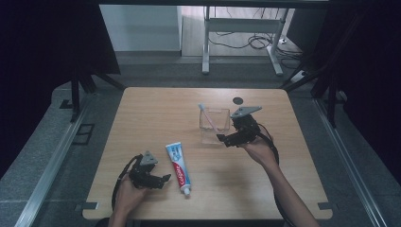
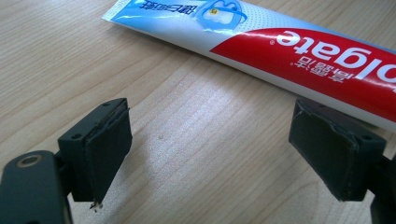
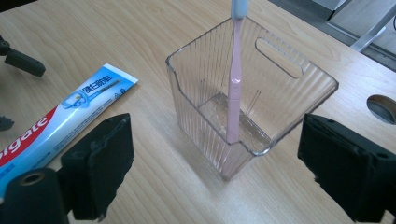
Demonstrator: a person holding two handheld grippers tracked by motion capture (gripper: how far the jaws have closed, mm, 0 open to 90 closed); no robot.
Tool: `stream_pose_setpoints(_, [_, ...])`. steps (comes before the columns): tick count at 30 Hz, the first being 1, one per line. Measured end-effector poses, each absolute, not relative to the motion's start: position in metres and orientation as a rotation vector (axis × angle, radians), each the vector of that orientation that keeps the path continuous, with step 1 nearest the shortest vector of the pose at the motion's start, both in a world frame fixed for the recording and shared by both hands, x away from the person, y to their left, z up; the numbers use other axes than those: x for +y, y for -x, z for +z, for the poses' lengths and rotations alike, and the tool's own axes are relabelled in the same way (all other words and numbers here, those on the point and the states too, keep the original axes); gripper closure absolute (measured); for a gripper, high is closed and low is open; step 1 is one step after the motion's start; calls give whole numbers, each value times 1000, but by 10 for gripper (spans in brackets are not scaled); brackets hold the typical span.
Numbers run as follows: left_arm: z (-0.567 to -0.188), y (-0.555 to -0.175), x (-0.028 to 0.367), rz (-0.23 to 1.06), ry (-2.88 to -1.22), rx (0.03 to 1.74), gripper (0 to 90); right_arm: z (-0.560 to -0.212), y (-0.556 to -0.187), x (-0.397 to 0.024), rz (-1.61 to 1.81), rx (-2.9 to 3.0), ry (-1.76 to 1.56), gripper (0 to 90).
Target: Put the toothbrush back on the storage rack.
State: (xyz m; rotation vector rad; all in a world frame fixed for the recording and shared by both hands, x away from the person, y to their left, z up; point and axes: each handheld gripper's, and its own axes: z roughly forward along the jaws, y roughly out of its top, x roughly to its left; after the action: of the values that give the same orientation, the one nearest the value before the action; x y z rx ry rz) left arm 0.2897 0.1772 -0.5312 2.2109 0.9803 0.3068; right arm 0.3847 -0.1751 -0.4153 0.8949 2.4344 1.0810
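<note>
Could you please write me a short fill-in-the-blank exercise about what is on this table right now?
1. The pink toothbrush stands inside the clear ribbed plastic ____.
2. The red, white and blue toothpaste tube lies flat on the wooden ____.
3. The jaws of the left gripper stand ____, with nothing between them.

Missing words: container; table; open

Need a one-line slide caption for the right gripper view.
Open right gripper faces a clear ribbed bin holding an upright pink toothbrush; toothpaste tube lies nearby.
</note>
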Motion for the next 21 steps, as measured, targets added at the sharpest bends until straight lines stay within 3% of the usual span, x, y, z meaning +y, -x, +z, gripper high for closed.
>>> stream_pose_setpoints(8, [-531, -289, 177, 309, -2211, 994, 135, -419, -374, -187, 1085, 2429, -898, 26])
stream_pose_setpoints(21, [-533, -290, 178, 323, -2213, 986, 132, -429, -356, -206, 1076, 2418, -905, 15])
